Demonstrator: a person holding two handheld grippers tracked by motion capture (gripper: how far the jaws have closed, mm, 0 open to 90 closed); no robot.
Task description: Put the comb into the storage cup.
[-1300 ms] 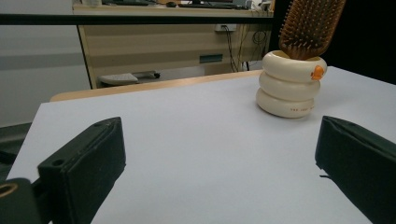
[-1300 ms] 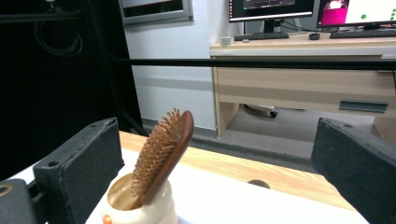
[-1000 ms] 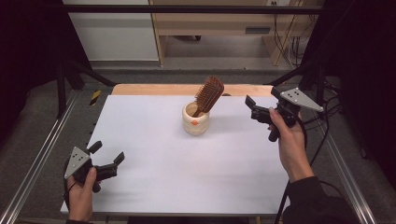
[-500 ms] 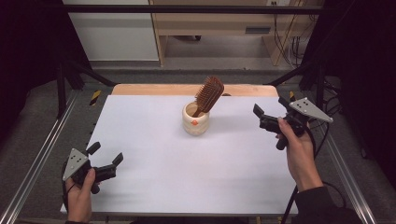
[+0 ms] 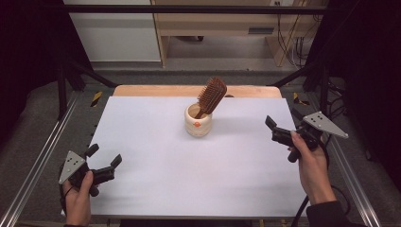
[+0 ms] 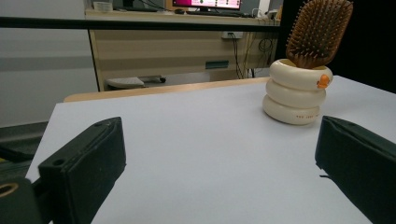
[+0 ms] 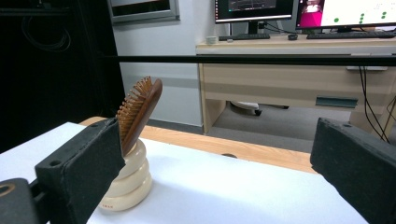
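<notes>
A cream ringed cup (image 5: 198, 122) stands upright a little behind the middle of the white table (image 5: 156, 179). A brown wooden hairbrush (image 5: 211, 96) leans in it, bristle head up and tilted right. My left gripper (image 5: 104, 156) rests open and empty near the front left corner. In the left gripper view the cup (image 6: 297, 98) and brush (image 6: 319, 30) sit far ahead on the right, beyond the open left gripper (image 6: 222, 126). My right gripper (image 5: 283, 118) is held open and empty at the right edge, level with the cup. In the right gripper view the cup (image 7: 128, 182) and brush (image 7: 140, 109) stand partly behind the left jaw of the right gripper (image 7: 219, 128).
A wooden strip (image 5: 156, 91) runs along the table's far edge. Metal rails (image 5: 42, 161) flank both sides, and a black bar (image 5: 189, 8) crosses overhead at the back. Beyond the table stands a desk (image 7: 289, 79) with monitors.
My right gripper has drawn back from the cup, toward the person and the table's right edge, still open. The left gripper has hardly moved.
</notes>
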